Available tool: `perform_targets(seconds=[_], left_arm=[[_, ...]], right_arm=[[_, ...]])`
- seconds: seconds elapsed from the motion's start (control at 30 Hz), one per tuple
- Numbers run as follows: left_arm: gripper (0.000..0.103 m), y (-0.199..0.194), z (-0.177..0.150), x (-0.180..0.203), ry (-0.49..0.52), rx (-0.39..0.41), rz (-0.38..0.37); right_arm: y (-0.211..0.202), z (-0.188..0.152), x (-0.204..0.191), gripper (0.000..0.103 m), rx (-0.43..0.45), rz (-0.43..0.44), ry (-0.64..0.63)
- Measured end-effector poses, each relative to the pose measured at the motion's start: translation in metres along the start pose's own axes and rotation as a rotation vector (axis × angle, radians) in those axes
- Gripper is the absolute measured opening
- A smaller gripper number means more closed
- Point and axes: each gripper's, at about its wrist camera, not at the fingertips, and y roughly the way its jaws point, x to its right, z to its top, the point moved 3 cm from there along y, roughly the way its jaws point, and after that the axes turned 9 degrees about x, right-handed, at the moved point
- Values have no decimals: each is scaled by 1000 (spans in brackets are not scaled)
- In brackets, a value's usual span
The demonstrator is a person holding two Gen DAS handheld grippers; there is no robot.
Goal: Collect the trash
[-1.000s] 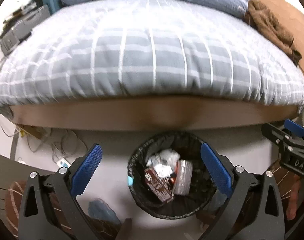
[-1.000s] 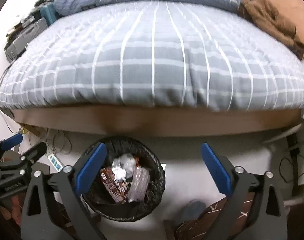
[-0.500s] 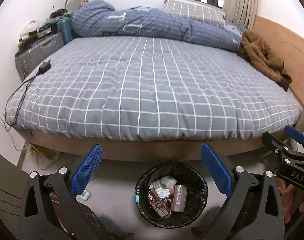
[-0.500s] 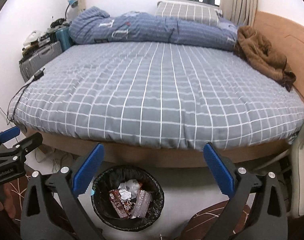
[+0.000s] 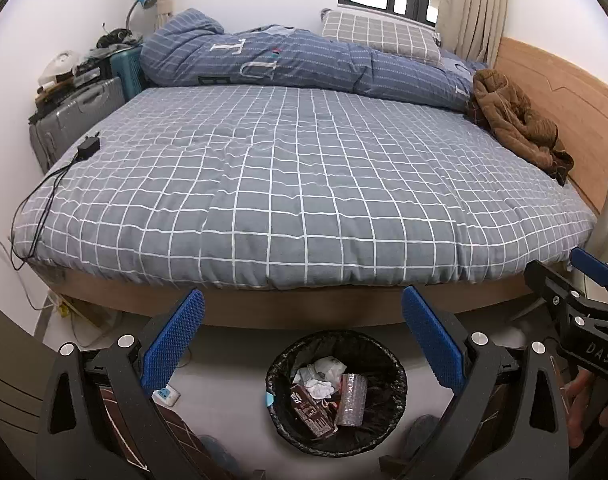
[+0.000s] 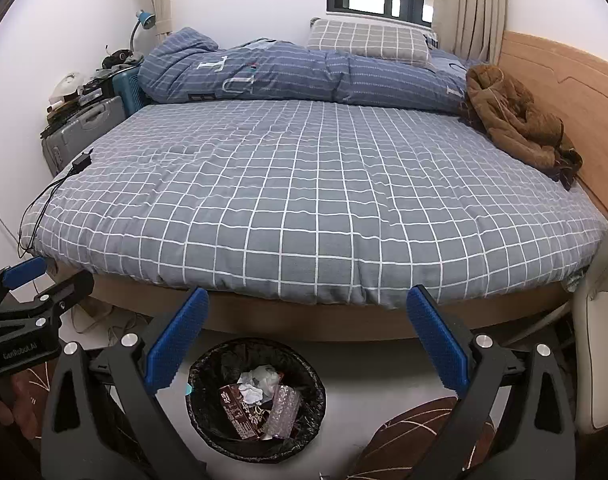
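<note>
Both hand-held grippers are wide open and empty: left hand-held gripper [image 5: 302,340], right hand-held gripper [image 6: 307,340]. The trash bin [image 5: 335,392] sits on the floor just below and ahead of both, close to the bed [image 5: 304,184] edge, holding wrappers and tissue. It lies centred under the left one and left of centre under the right, so left looks nearer; no loose trash visible on the bed.

Raised and pulled back from trash bin [image 5: 335,392]; whole bed [image 5: 304,184] now in view, motion blur gone.
</note>
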Motion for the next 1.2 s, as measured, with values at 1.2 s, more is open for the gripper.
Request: perform_targets(seconds=[1.2], left_arm=[[97,4,0,-10,-6,-10,25]], right_arm=[[6,0,1,95,-6,-3,4]])
